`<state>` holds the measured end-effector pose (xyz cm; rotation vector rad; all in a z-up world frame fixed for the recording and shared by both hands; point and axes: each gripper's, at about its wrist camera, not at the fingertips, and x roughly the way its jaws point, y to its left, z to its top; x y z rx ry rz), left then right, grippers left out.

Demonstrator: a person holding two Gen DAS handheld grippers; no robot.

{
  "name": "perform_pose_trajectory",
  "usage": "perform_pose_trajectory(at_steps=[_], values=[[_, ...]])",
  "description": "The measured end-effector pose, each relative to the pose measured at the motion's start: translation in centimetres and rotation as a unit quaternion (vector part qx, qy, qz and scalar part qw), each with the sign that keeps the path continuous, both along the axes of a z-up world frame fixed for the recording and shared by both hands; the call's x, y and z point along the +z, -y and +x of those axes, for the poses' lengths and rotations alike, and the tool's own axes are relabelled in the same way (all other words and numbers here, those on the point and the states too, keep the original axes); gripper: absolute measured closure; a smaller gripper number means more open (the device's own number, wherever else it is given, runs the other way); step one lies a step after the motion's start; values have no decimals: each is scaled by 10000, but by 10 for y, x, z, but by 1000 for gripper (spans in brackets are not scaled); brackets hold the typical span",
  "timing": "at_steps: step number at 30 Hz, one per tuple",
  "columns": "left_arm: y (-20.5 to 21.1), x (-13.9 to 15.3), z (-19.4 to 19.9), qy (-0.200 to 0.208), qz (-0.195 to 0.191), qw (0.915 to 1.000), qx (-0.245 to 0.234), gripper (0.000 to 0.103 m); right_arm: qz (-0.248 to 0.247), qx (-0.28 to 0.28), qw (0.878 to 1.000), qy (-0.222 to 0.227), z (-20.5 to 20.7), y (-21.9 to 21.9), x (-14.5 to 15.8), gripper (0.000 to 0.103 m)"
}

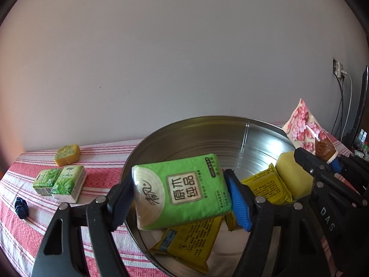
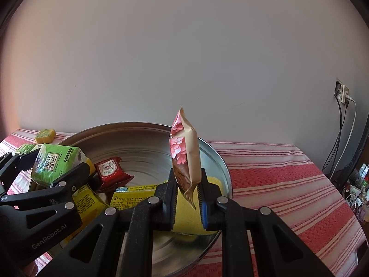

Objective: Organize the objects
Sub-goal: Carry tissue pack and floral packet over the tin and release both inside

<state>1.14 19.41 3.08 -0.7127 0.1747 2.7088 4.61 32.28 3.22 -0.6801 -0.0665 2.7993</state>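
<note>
While both sets of fingers hang over the round steel basin (image 2: 214, 154), left gripper (image 1: 182, 196) clamps the green tissue pack (image 1: 180, 190) flat, right gripper (image 2: 188, 196) pinches the pink floral snack packet (image 2: 184, 152) upright.

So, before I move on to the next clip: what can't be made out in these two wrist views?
- Metal basin floor: left wrist view, hidden by the green tissue pack in the left gripper.
- Yellow sponge: right wrist view, mostly behind the right gripper and its pink snack packet.
- Yellow packets: print too small.
- Dark object on the cloth: too small to identify.
</note>
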Motion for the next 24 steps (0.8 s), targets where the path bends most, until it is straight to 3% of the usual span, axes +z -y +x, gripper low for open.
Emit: perform_pose_trajectory(at_steps=[5, 7, 10, 12, 15, 24], values=[[-2, 1, 4, -59, 8, 10000, 0, 21, -22, 131, 9999, 60, -3, -2, -3, 81], [-3, 0, 5, -183, -18, 9998, 54, 11, 36, 122, 9999, 29, -3, 1, -2, 69], [4, 4, 3, -285, 19, 9995, 142, 1, -107, 47, 9998, -130, 2, -6, 0, 60], [9, 6, 2, -287, 116, 9994, 138, 1, -270, -31, 9990, -347, 7, -12, 3, 45], [14, 9, 5, -362, 153, 9991, 145, 1, -438, -166, 9961, -745, 16, -18, 7, 31], [26, 11, 8, -759, 37, 9965, 360, 0, -547, -628, 9862, -1434, 35, -24, 15, 27]])
